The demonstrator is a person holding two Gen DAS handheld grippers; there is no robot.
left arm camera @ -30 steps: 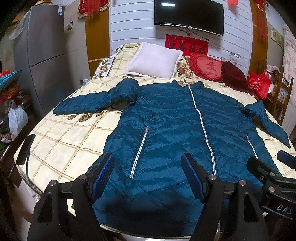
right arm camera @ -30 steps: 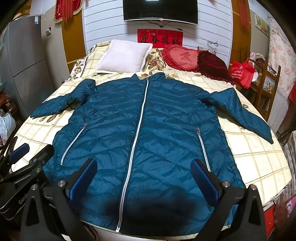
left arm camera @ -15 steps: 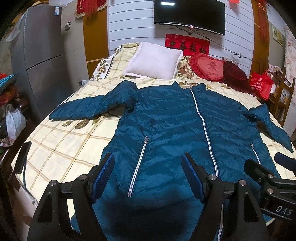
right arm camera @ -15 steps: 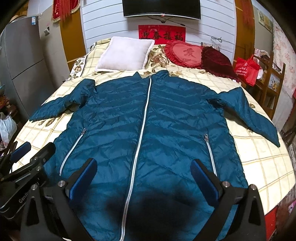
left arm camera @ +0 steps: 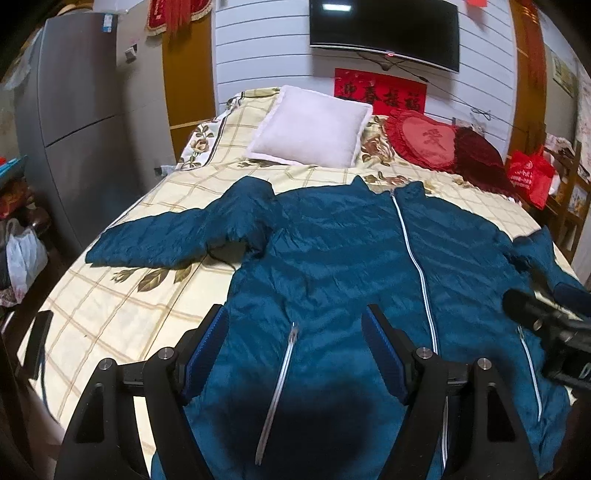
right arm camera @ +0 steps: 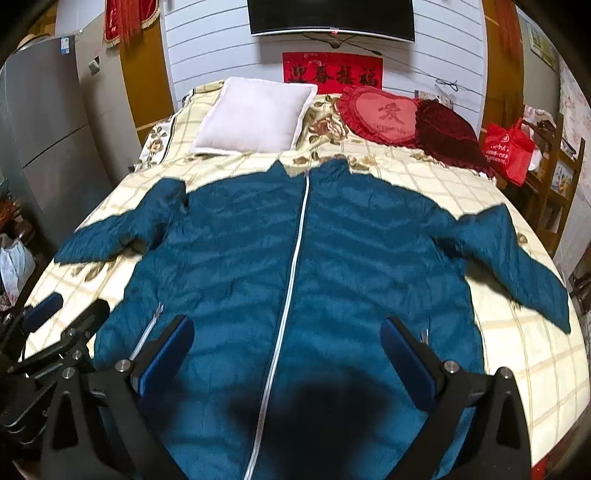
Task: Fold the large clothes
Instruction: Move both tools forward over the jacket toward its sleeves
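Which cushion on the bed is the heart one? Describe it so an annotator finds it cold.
Start at the wall-mounted TV, drop to the head of the bed. Three cushions lean there: a white square pillow, then the heart-shaped cushion, then a dark maroon cushion. It alone is bright red, ruffle-edged, with a stitched character at its centre.

Your room light is dim and warm, coming from overhead: it glares as a white streak on the TV. A dark blob of shadow sits on the jacket hem in both views. The fisheye bends your edges and blackens corners. The right wrist view shows slight motion blur.
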